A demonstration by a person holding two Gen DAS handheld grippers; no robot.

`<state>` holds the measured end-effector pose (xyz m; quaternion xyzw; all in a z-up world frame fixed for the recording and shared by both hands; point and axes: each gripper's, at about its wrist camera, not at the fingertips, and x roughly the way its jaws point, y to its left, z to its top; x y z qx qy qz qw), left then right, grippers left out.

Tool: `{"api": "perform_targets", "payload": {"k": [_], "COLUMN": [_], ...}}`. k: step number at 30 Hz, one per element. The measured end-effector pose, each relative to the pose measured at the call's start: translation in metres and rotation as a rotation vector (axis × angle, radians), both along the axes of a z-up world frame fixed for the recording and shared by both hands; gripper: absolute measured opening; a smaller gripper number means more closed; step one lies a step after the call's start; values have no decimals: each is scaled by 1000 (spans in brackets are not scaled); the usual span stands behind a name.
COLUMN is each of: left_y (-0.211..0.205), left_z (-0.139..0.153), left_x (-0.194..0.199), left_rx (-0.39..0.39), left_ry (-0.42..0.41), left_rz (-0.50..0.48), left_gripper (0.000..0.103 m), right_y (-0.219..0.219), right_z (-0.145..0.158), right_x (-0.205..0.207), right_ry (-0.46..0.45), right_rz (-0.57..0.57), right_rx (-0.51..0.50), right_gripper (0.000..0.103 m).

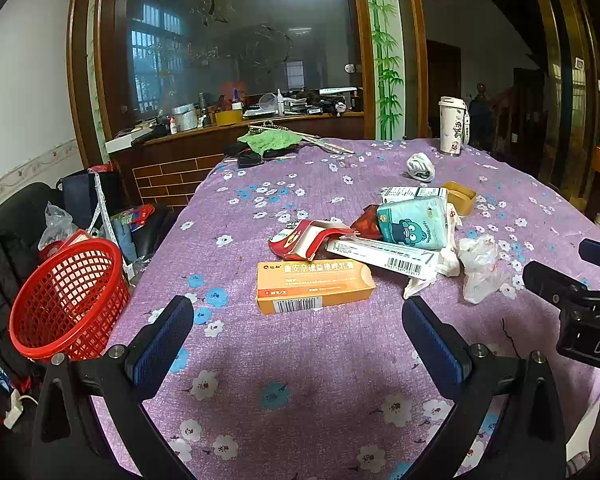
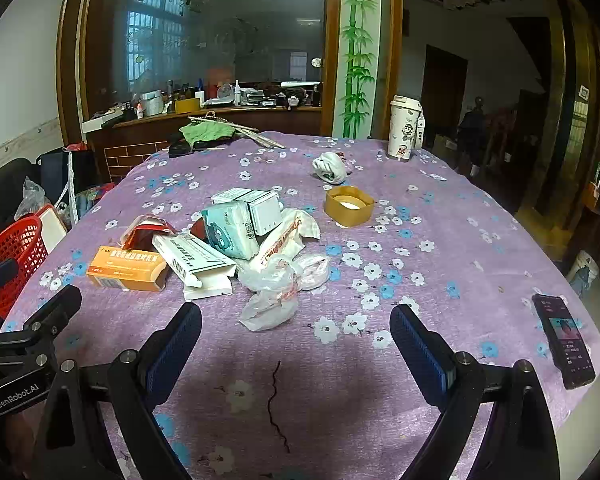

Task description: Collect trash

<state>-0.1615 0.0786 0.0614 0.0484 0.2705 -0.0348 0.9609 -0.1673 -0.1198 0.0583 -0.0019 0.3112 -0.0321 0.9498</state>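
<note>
Orange cardboard, the box (image 1: 314, 286) lies nearest of the trash pile on the purple cloth (image 1: 320, 360), left of the white carton (image 1: 380, 254) and crumpled bag (image 1: 478, 268). The red basket (image 1: 68, 300) stands off the table's left edge, well left of the box. Left gripper (image 1: 298, 334) and right gripper (image 2: 296, 338) hover empty, jaws spread. Nothing is collected yet; next, I judge, the left one must advance and straddle the box.

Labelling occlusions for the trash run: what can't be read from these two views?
- Red basket contents: left wrist view, mesh wall hides the inside; right wrist view, frame edge cuts it off.
- Orange box print: blurred in both views.
- Phone screen: right wrist view, too small.
- Boxes under the tissue pack: partly covered.
</note>
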Motion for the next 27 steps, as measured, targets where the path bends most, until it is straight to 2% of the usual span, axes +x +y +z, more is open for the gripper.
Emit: {"api": "perform_targets", "payload": {"k": [20, 24, 27], "left_y": [0, 14, 30], "left_z": [1, 6, 9], "left_x": [2, 17, 31], "left_rx": [5, -24, -47], "left_ry": [13, 67, 117], "left_rz": [-9, -48, -57], "left_gripper": [103, 103, 103], "right_y": [-1, -14, -28], "right_z": [-2, -2, -2], "right_x": [2, 9, 14], "right_ry": [16, 49, 74], "right_rz": [8, 36, 55], "right_rx": [16, 87, 162], "right_gripper": [97, 97, 90]}}
